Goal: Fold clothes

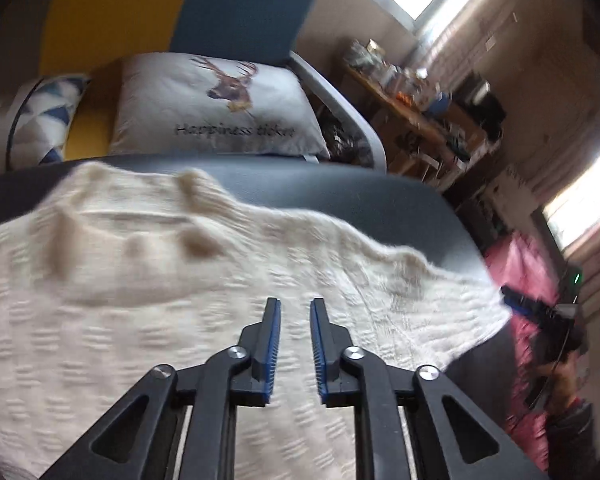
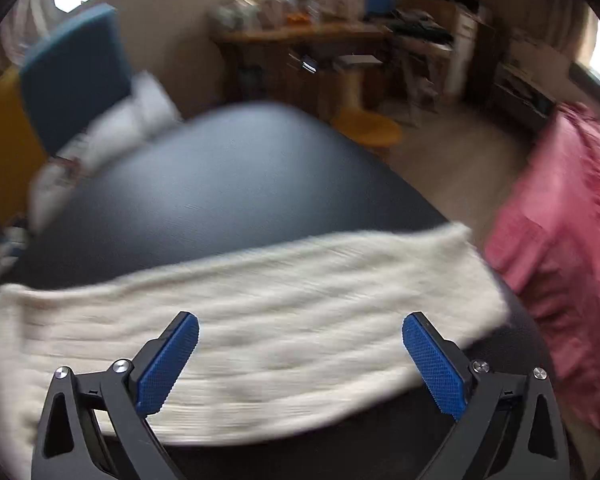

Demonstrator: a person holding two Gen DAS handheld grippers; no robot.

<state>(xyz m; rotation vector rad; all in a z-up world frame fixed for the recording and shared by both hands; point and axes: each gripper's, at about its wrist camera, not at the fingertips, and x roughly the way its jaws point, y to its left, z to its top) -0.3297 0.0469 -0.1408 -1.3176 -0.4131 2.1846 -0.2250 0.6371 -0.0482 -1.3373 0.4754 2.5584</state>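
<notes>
A cream knitted sweater (image 1: pixel 180 264) lies spread on a dark round table (image 1: pixel 340 192). It also shows in the right wrist view (image 2: pixel 260 300), stretched across the table's (image 2: pixel 236 184) near part. My left gripper (image 1: pixel 295 308) hovers over the sweater's middle with a narrow gap between its fingers and nothing held. My right gripper (image 2: pixel 300 336) is wide open and empty above the sweater's near edge. It also shows in the left wrist view (image 1: pixel 540 312) at the sweater's right end.
A deer-print pillow (image 1: pixel 220 108) and a blue-patterned pillow (image 1: pixel 40 120) lie on a yellow and blue seat behind the table. A red cloth (image 2: pixel 560 220) hangs to the right. A cluttered wooden desk (image 2: pixel 320 32) and a yellow stool (image 2: pixel 368 128) stand beyond.
</notes>
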